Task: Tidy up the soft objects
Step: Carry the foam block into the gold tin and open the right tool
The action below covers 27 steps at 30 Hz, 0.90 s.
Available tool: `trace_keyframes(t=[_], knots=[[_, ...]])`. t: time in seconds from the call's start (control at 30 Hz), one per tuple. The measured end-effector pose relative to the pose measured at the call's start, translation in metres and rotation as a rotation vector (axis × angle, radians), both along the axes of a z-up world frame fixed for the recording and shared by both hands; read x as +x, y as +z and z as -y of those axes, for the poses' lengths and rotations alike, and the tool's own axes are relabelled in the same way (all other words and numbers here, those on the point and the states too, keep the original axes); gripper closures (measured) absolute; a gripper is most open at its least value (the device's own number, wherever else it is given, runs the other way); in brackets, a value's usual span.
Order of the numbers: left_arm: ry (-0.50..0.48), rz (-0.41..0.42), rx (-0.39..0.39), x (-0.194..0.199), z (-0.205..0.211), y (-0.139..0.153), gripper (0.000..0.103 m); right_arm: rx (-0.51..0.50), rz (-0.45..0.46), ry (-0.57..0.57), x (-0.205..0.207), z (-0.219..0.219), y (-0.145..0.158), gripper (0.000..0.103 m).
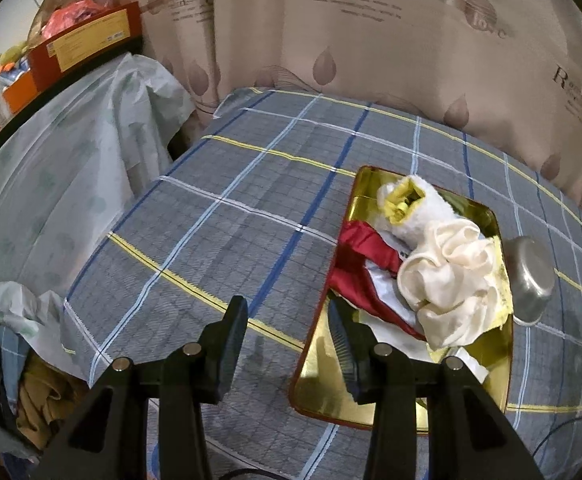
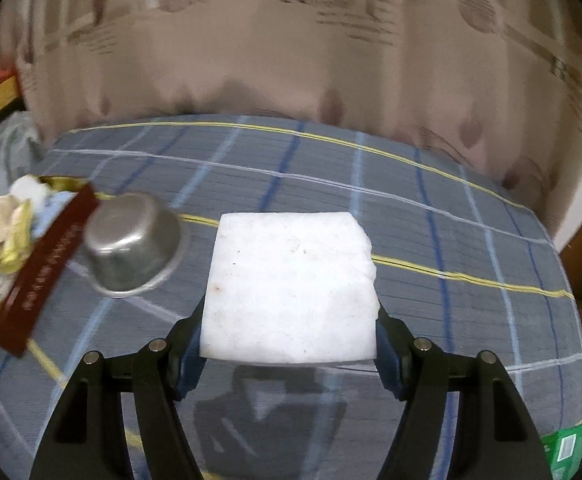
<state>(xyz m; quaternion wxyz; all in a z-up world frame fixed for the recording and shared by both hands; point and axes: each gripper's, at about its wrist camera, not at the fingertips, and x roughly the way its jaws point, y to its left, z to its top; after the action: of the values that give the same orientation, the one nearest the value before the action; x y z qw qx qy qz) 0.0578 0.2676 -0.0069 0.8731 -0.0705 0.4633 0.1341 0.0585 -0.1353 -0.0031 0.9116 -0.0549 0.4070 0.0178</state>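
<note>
From the left wrist view, the left claw [image 1: 287, 322] is hanging with its fingers spread wide and nothing between them, just above the near left corner of the gold tray [image 1: 323, 384]. The tray is sitting on the plaid desk [image 1: 219, 208], and the soft things are piling up in it: a white plush roll [image 1: 419, 208] at the far end, a cream cloth bundle [image 1: 447, 280] nearer, red fabric [image 1: 355, 256] beside it. An upturned metal bowl [image 1: 531, 276] is lying just beside the tray's right rim.

From the right wrist view, the right claw [image 2: 289, 330] is gripping a white foam slab [image 2: 291, 284] across its width, the slab's flat face pointing forward and raised off the desk. The tray is lying to this claw's left, beyond the bowl, so the slab probably needs carrying leftward over the bowl; the right claw is the one loaded for that.
</note>
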Motion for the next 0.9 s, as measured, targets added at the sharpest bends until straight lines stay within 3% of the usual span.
trace_keyframes(t=[0.47,0.9], knots=[[0.056,0.030,-0.001,-0.006,-0.016,0.011,0.060,0.065,0.001,0.271,-0.018,-0.127,0.022,0.037],[0.076,0.043,-0.034,-0.009,-0.022,0.016,0.060,0.060,-0.057,0.487,-0.035,-0.235,0.005,0.037]])
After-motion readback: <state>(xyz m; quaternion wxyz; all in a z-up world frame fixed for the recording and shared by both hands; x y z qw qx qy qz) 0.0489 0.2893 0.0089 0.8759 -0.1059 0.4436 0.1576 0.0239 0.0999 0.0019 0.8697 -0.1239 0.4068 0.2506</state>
